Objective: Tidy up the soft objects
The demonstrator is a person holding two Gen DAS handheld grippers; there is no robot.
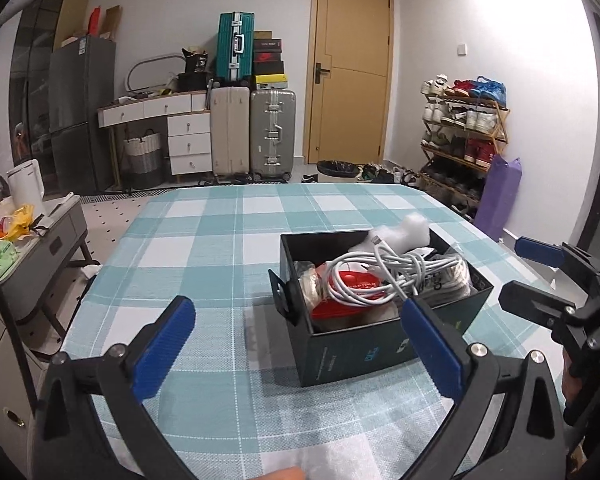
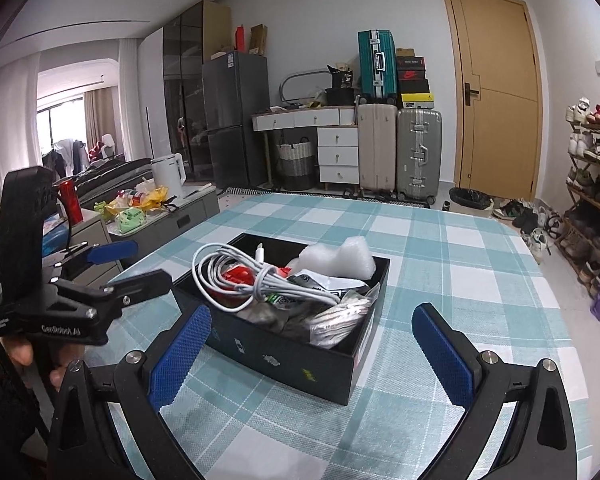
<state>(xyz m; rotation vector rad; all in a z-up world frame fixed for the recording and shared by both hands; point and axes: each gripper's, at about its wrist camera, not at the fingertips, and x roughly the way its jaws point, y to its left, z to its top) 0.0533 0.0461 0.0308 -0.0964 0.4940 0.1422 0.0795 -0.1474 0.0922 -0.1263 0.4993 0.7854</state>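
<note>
Room with a tan door, stacked suitcases and a shoe rack behind a table under a teal-and-white checked cloth. Landmark: black cardboard box, open-topped, on the table. Inside the box: coiled white cable on top, red packet under it, white foam piece at the far end, grey wrapped bundle at the near right corner. Left hand-held gripper: jaws wide, nothing between the pads, just in front of the box's near-left corner. Right hand-held gripper: jaws wide, empty, straddling the box's near side without touching.
</note>
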